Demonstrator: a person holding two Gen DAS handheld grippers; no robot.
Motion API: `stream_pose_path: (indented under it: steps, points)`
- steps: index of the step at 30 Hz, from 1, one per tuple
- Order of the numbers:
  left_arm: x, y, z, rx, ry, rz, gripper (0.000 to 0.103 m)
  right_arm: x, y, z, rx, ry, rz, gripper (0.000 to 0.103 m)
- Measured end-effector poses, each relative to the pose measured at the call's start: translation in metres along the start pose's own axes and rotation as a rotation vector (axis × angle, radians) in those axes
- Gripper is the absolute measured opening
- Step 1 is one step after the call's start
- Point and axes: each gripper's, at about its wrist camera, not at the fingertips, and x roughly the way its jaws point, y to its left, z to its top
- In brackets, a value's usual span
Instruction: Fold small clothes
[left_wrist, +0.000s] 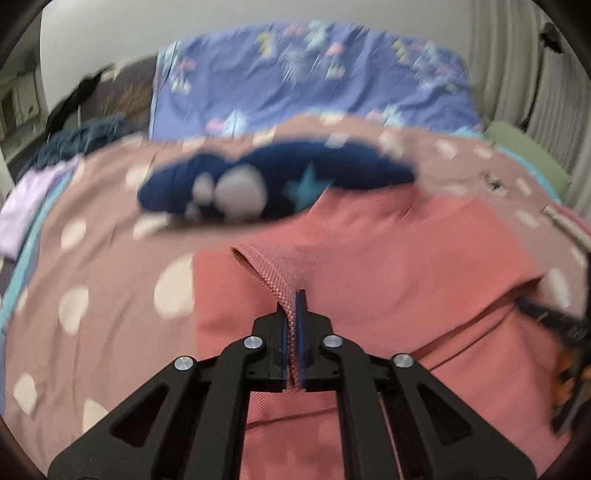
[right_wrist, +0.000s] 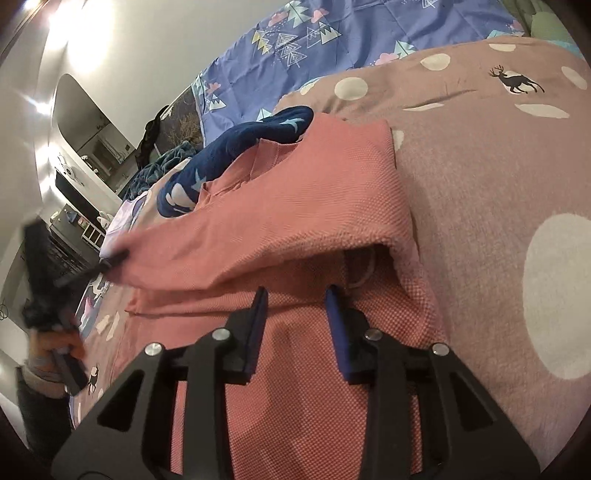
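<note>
A salmon-pink knit garment (left_wrist: 388, 258) lies on the dotted pink bedspread (left_wrist: 110, 258), partly folded over itself. My left gripper (left_wrist: 295, 299) is shut on a ribbed hem of the pink garment and holds it lifted. In the right wrist view the pink garment (right_wrist: 295, 206) spreads ahead, its upper layer raised in a fold. My right gripper (right_wrist: 295, 295) is open with both fingers resting over the lower layer, nothing between them. The left gripper (right_wrist: 110, 258) shows at the left of that view, pinching the garment's edge. A navy blue garment (left_wrist: 266, 184) with white shapes lies just beyond.
A purple patterned quilt (left_wrist: 295, 74) lies at the far side of the bed. A lilac cloth (left_wrist: 26, 206) and a dark blue-grey knit (left_wrist: 85, 136) sit at the left edge. A green pillow (left_wrist: 524, 147) is at the far right. Shelves (right_wrist: 74, 206) stand beyond the bed.
</note>
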Motion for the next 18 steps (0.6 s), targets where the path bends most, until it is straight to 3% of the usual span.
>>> stream_pose_path:
  steps: [3,7,15,18]
  points:
    - [0.018,0.013,-0.015,-0.026,0.035,0.066,0.032,0.000,-0.001,0.000,0.001,0.000,0.001,0.033]
    - [0.019,0.016,-0.028,-0.027,0.009,0.075,0.044,0.002,0.000,0.002,-0.001,0.000,0.001,0.034]
    - [0.023,0.012,-0.039,-0.007,0.001,0.138,0.054,-0.001,0.002,0.001,-0.008,-0.007,0.000,0.035]
    - [0.021,0.015,-0.039,-0.024,-0.004,0.121,0.054,0.000,0.002,0.001,-0.009,-0.005,-0.001,0.035]
